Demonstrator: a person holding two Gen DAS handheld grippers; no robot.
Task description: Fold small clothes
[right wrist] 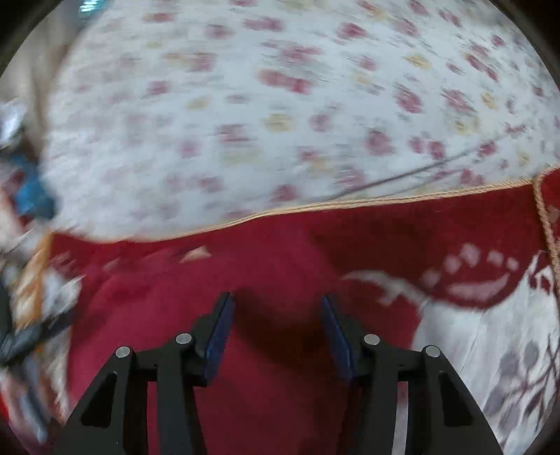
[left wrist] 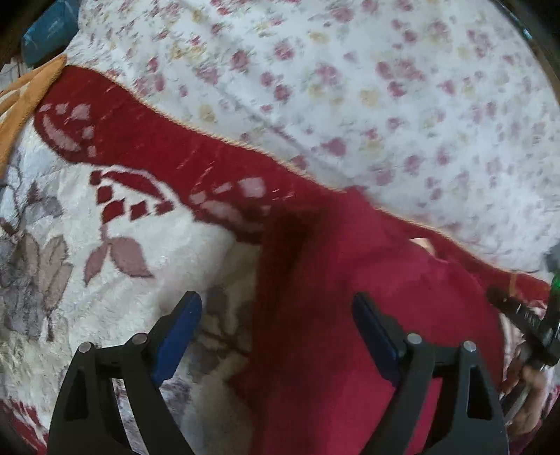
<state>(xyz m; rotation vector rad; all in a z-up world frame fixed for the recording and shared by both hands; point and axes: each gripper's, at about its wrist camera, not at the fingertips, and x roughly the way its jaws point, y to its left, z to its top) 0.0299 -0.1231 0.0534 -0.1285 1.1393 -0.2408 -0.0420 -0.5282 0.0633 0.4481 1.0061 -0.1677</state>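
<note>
A crimson garment [left wrist: 367, 332] lies flat on a plush red-and-white blanket [left wrist: 140, 140], with a small pale tag [left wrist: 421, 243] near its far edge. My left gripper [left wrist: 276, 299] hovers open over the garment's left edge, its blue pads wide apart and holding nothing. In the right wrist view the same garment [right wrist: 140, 315] fills the lower middle. My right gripper [right wrist: 277, 299] stands open just above it, with only its shadow between the pads. The right gripper's black body [left wrist: 525, 315] shows at the far right of the left wrist view.
A white sheet with pink and yellow flowers [left wrist: 350, 87] [right wrist: 280, 105] lies beyond the blanket's corded edge [right wrist: 385, 201]. At the far left are an orange cloth [left wrist: 24, 94] and a blue object [left wrist: 49, 28]. A hand [left wrist: 532, 402] shows at the lower right.
</note>
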